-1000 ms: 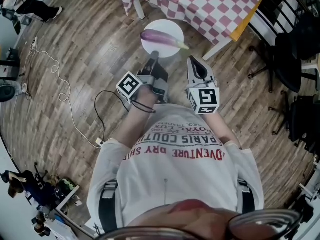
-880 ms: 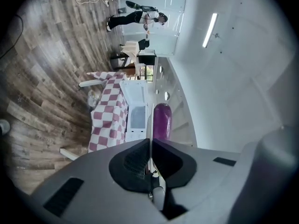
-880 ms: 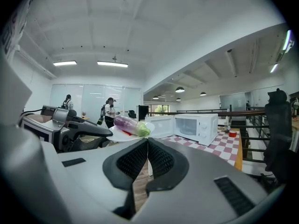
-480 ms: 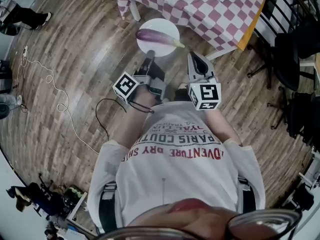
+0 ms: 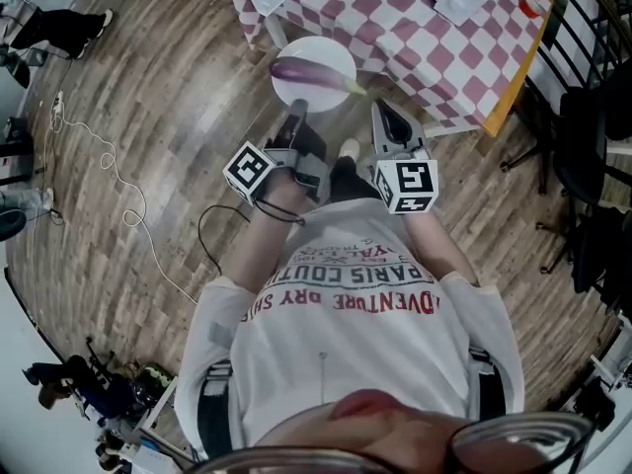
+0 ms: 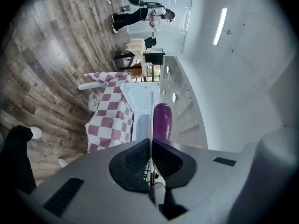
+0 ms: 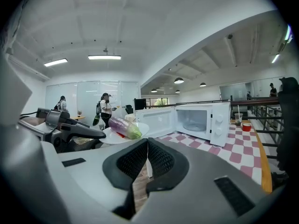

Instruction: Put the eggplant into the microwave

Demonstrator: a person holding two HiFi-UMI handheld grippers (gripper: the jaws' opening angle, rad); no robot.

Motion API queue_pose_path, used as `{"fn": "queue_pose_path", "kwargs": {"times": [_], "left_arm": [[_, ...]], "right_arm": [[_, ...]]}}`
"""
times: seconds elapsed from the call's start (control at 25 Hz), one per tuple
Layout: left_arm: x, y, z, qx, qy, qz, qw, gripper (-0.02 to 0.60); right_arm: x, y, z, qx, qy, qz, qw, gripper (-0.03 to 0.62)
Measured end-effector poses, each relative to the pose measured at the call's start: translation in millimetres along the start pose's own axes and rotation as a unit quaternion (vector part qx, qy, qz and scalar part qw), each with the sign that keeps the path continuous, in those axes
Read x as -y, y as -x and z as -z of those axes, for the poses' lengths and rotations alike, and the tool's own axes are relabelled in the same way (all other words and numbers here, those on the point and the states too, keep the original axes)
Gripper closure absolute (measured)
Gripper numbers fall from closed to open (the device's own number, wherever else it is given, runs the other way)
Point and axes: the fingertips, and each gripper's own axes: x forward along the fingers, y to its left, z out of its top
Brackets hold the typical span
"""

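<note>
A purple eggplant (image 5: pixel 306 71) with a green stem end lies on a white plate (image 5: pixel 331 52). My left gripper (image 5: pixel 298 115) is shut on the plate's near rim and carries it level above the wooden floor. In the left gripper view the plate (image 6: pixel 151 125) shows edge-on between the closed jaws, with the eggplant (image 6: pixel 162 120) beyond. My right gripper (image 5: pixel 383 112) is shut and empty, just right of the plate. From the right gripper (image 7: pixel 147 141) I see the eggplant (image 7: pixel 124 126), the plate (image 7: pixel 140 127) and a white microwave (image 7: pixel 219 122) with its door (image 7: pixel 154 120) swung open.
The microwave stands on a table with a red-and-white checkered cloth (image 5: pixel 415 28). A red cup (image 7: pixel 246 126) sits on the table right of the microwave. Black chairs (image 5: pixel 583 97) stand to the right. A white cable (image 5: pixel 109 166) lies on the floor to the left.
Both grippers and the plate have travelled toward the checkered table, which now lies closer. The left gripper's hold on the plate is unchanged.
</note>
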Motion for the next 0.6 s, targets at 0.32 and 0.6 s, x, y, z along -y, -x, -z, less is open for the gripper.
{"fn": "queue_pose_path", "kwargs": {"times": [0.32,0.6], "left_arm": [[10.9,-115.1,-22.4,-0.012,-0.001,-0.004,0.9999,0.546],[10.9,-208.6,-26.5,-0.035,0.002,-0.016,0.9993,0.546]], "right_arm": [[70.9,-85.0,-16.0,-0.015,-0.009,0.009,1.000,0.568],[127.2,-146.7,-33.9,-0.011,-0.011,0.006,1.000,0.568]]}}
